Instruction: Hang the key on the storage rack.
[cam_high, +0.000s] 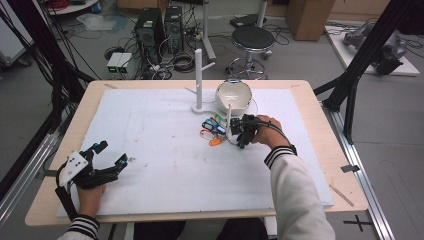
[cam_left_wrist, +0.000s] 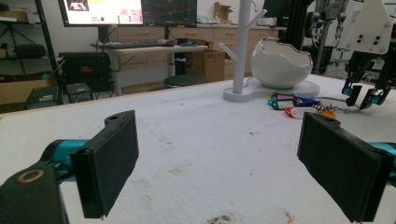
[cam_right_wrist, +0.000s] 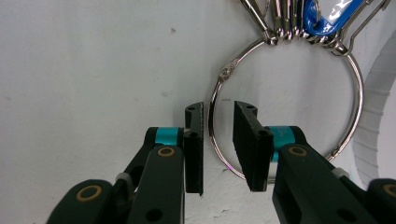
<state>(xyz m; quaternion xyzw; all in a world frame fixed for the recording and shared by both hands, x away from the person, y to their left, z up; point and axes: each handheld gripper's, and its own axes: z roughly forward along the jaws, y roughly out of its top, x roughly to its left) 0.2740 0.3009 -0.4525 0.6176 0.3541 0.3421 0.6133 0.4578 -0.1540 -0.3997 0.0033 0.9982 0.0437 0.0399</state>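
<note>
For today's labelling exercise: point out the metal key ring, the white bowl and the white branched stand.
metal key ring (cam_right_wrist: 219, 140), right gripper view, left arc of the ring between the tongs' jaws.
white bowl (cam_left_wrist: 280, 63), left gripper view, outer wall.
white branched stand (cam_high: 198, 75), high view, upright post.

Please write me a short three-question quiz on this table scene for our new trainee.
1. True or false: the left hand-held gripper is holding a key tag.
2. What does the right hand-held gripper have between its jaws: A) the bowl, B) the metal ring, C) the white stand?
3. Fill in: the coloured tags lie just in front of the ____.

Key
1. False; its jaws are wide open and nothing is between them.
2. B; the jaws straddle the ring wire with a small gap left.
3. Bowl.
</note>
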